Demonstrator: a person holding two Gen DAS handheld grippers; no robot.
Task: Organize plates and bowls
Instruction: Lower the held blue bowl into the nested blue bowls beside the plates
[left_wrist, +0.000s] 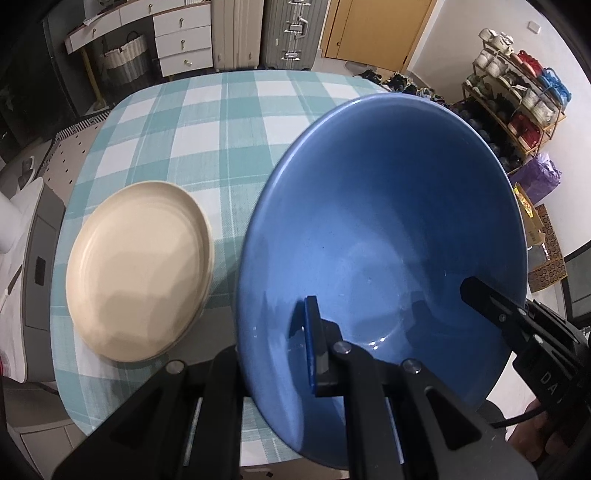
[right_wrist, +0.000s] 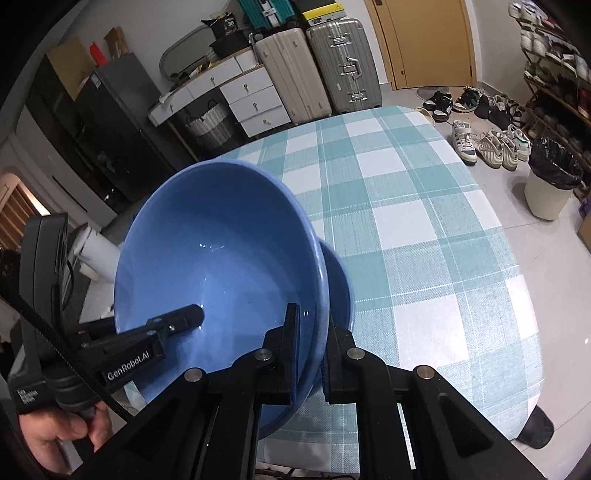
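A large blue bowl is held tilted over the checked table. My left gripper is shut on its near left rim, one finger inside, one outside. My right gripper is shut on the same blue bowl at its near right rim; its finger shows inside the bowl in the left wrist view. A second blue bowl sits just under and behind the held one. Cream plates lie stacked on the table to the left.
The checked tablecloth covers the table to the right. Suitcases, a white drawer unit, shoes and a bin stand on the floor beyond. A shoe rack is at the far right.
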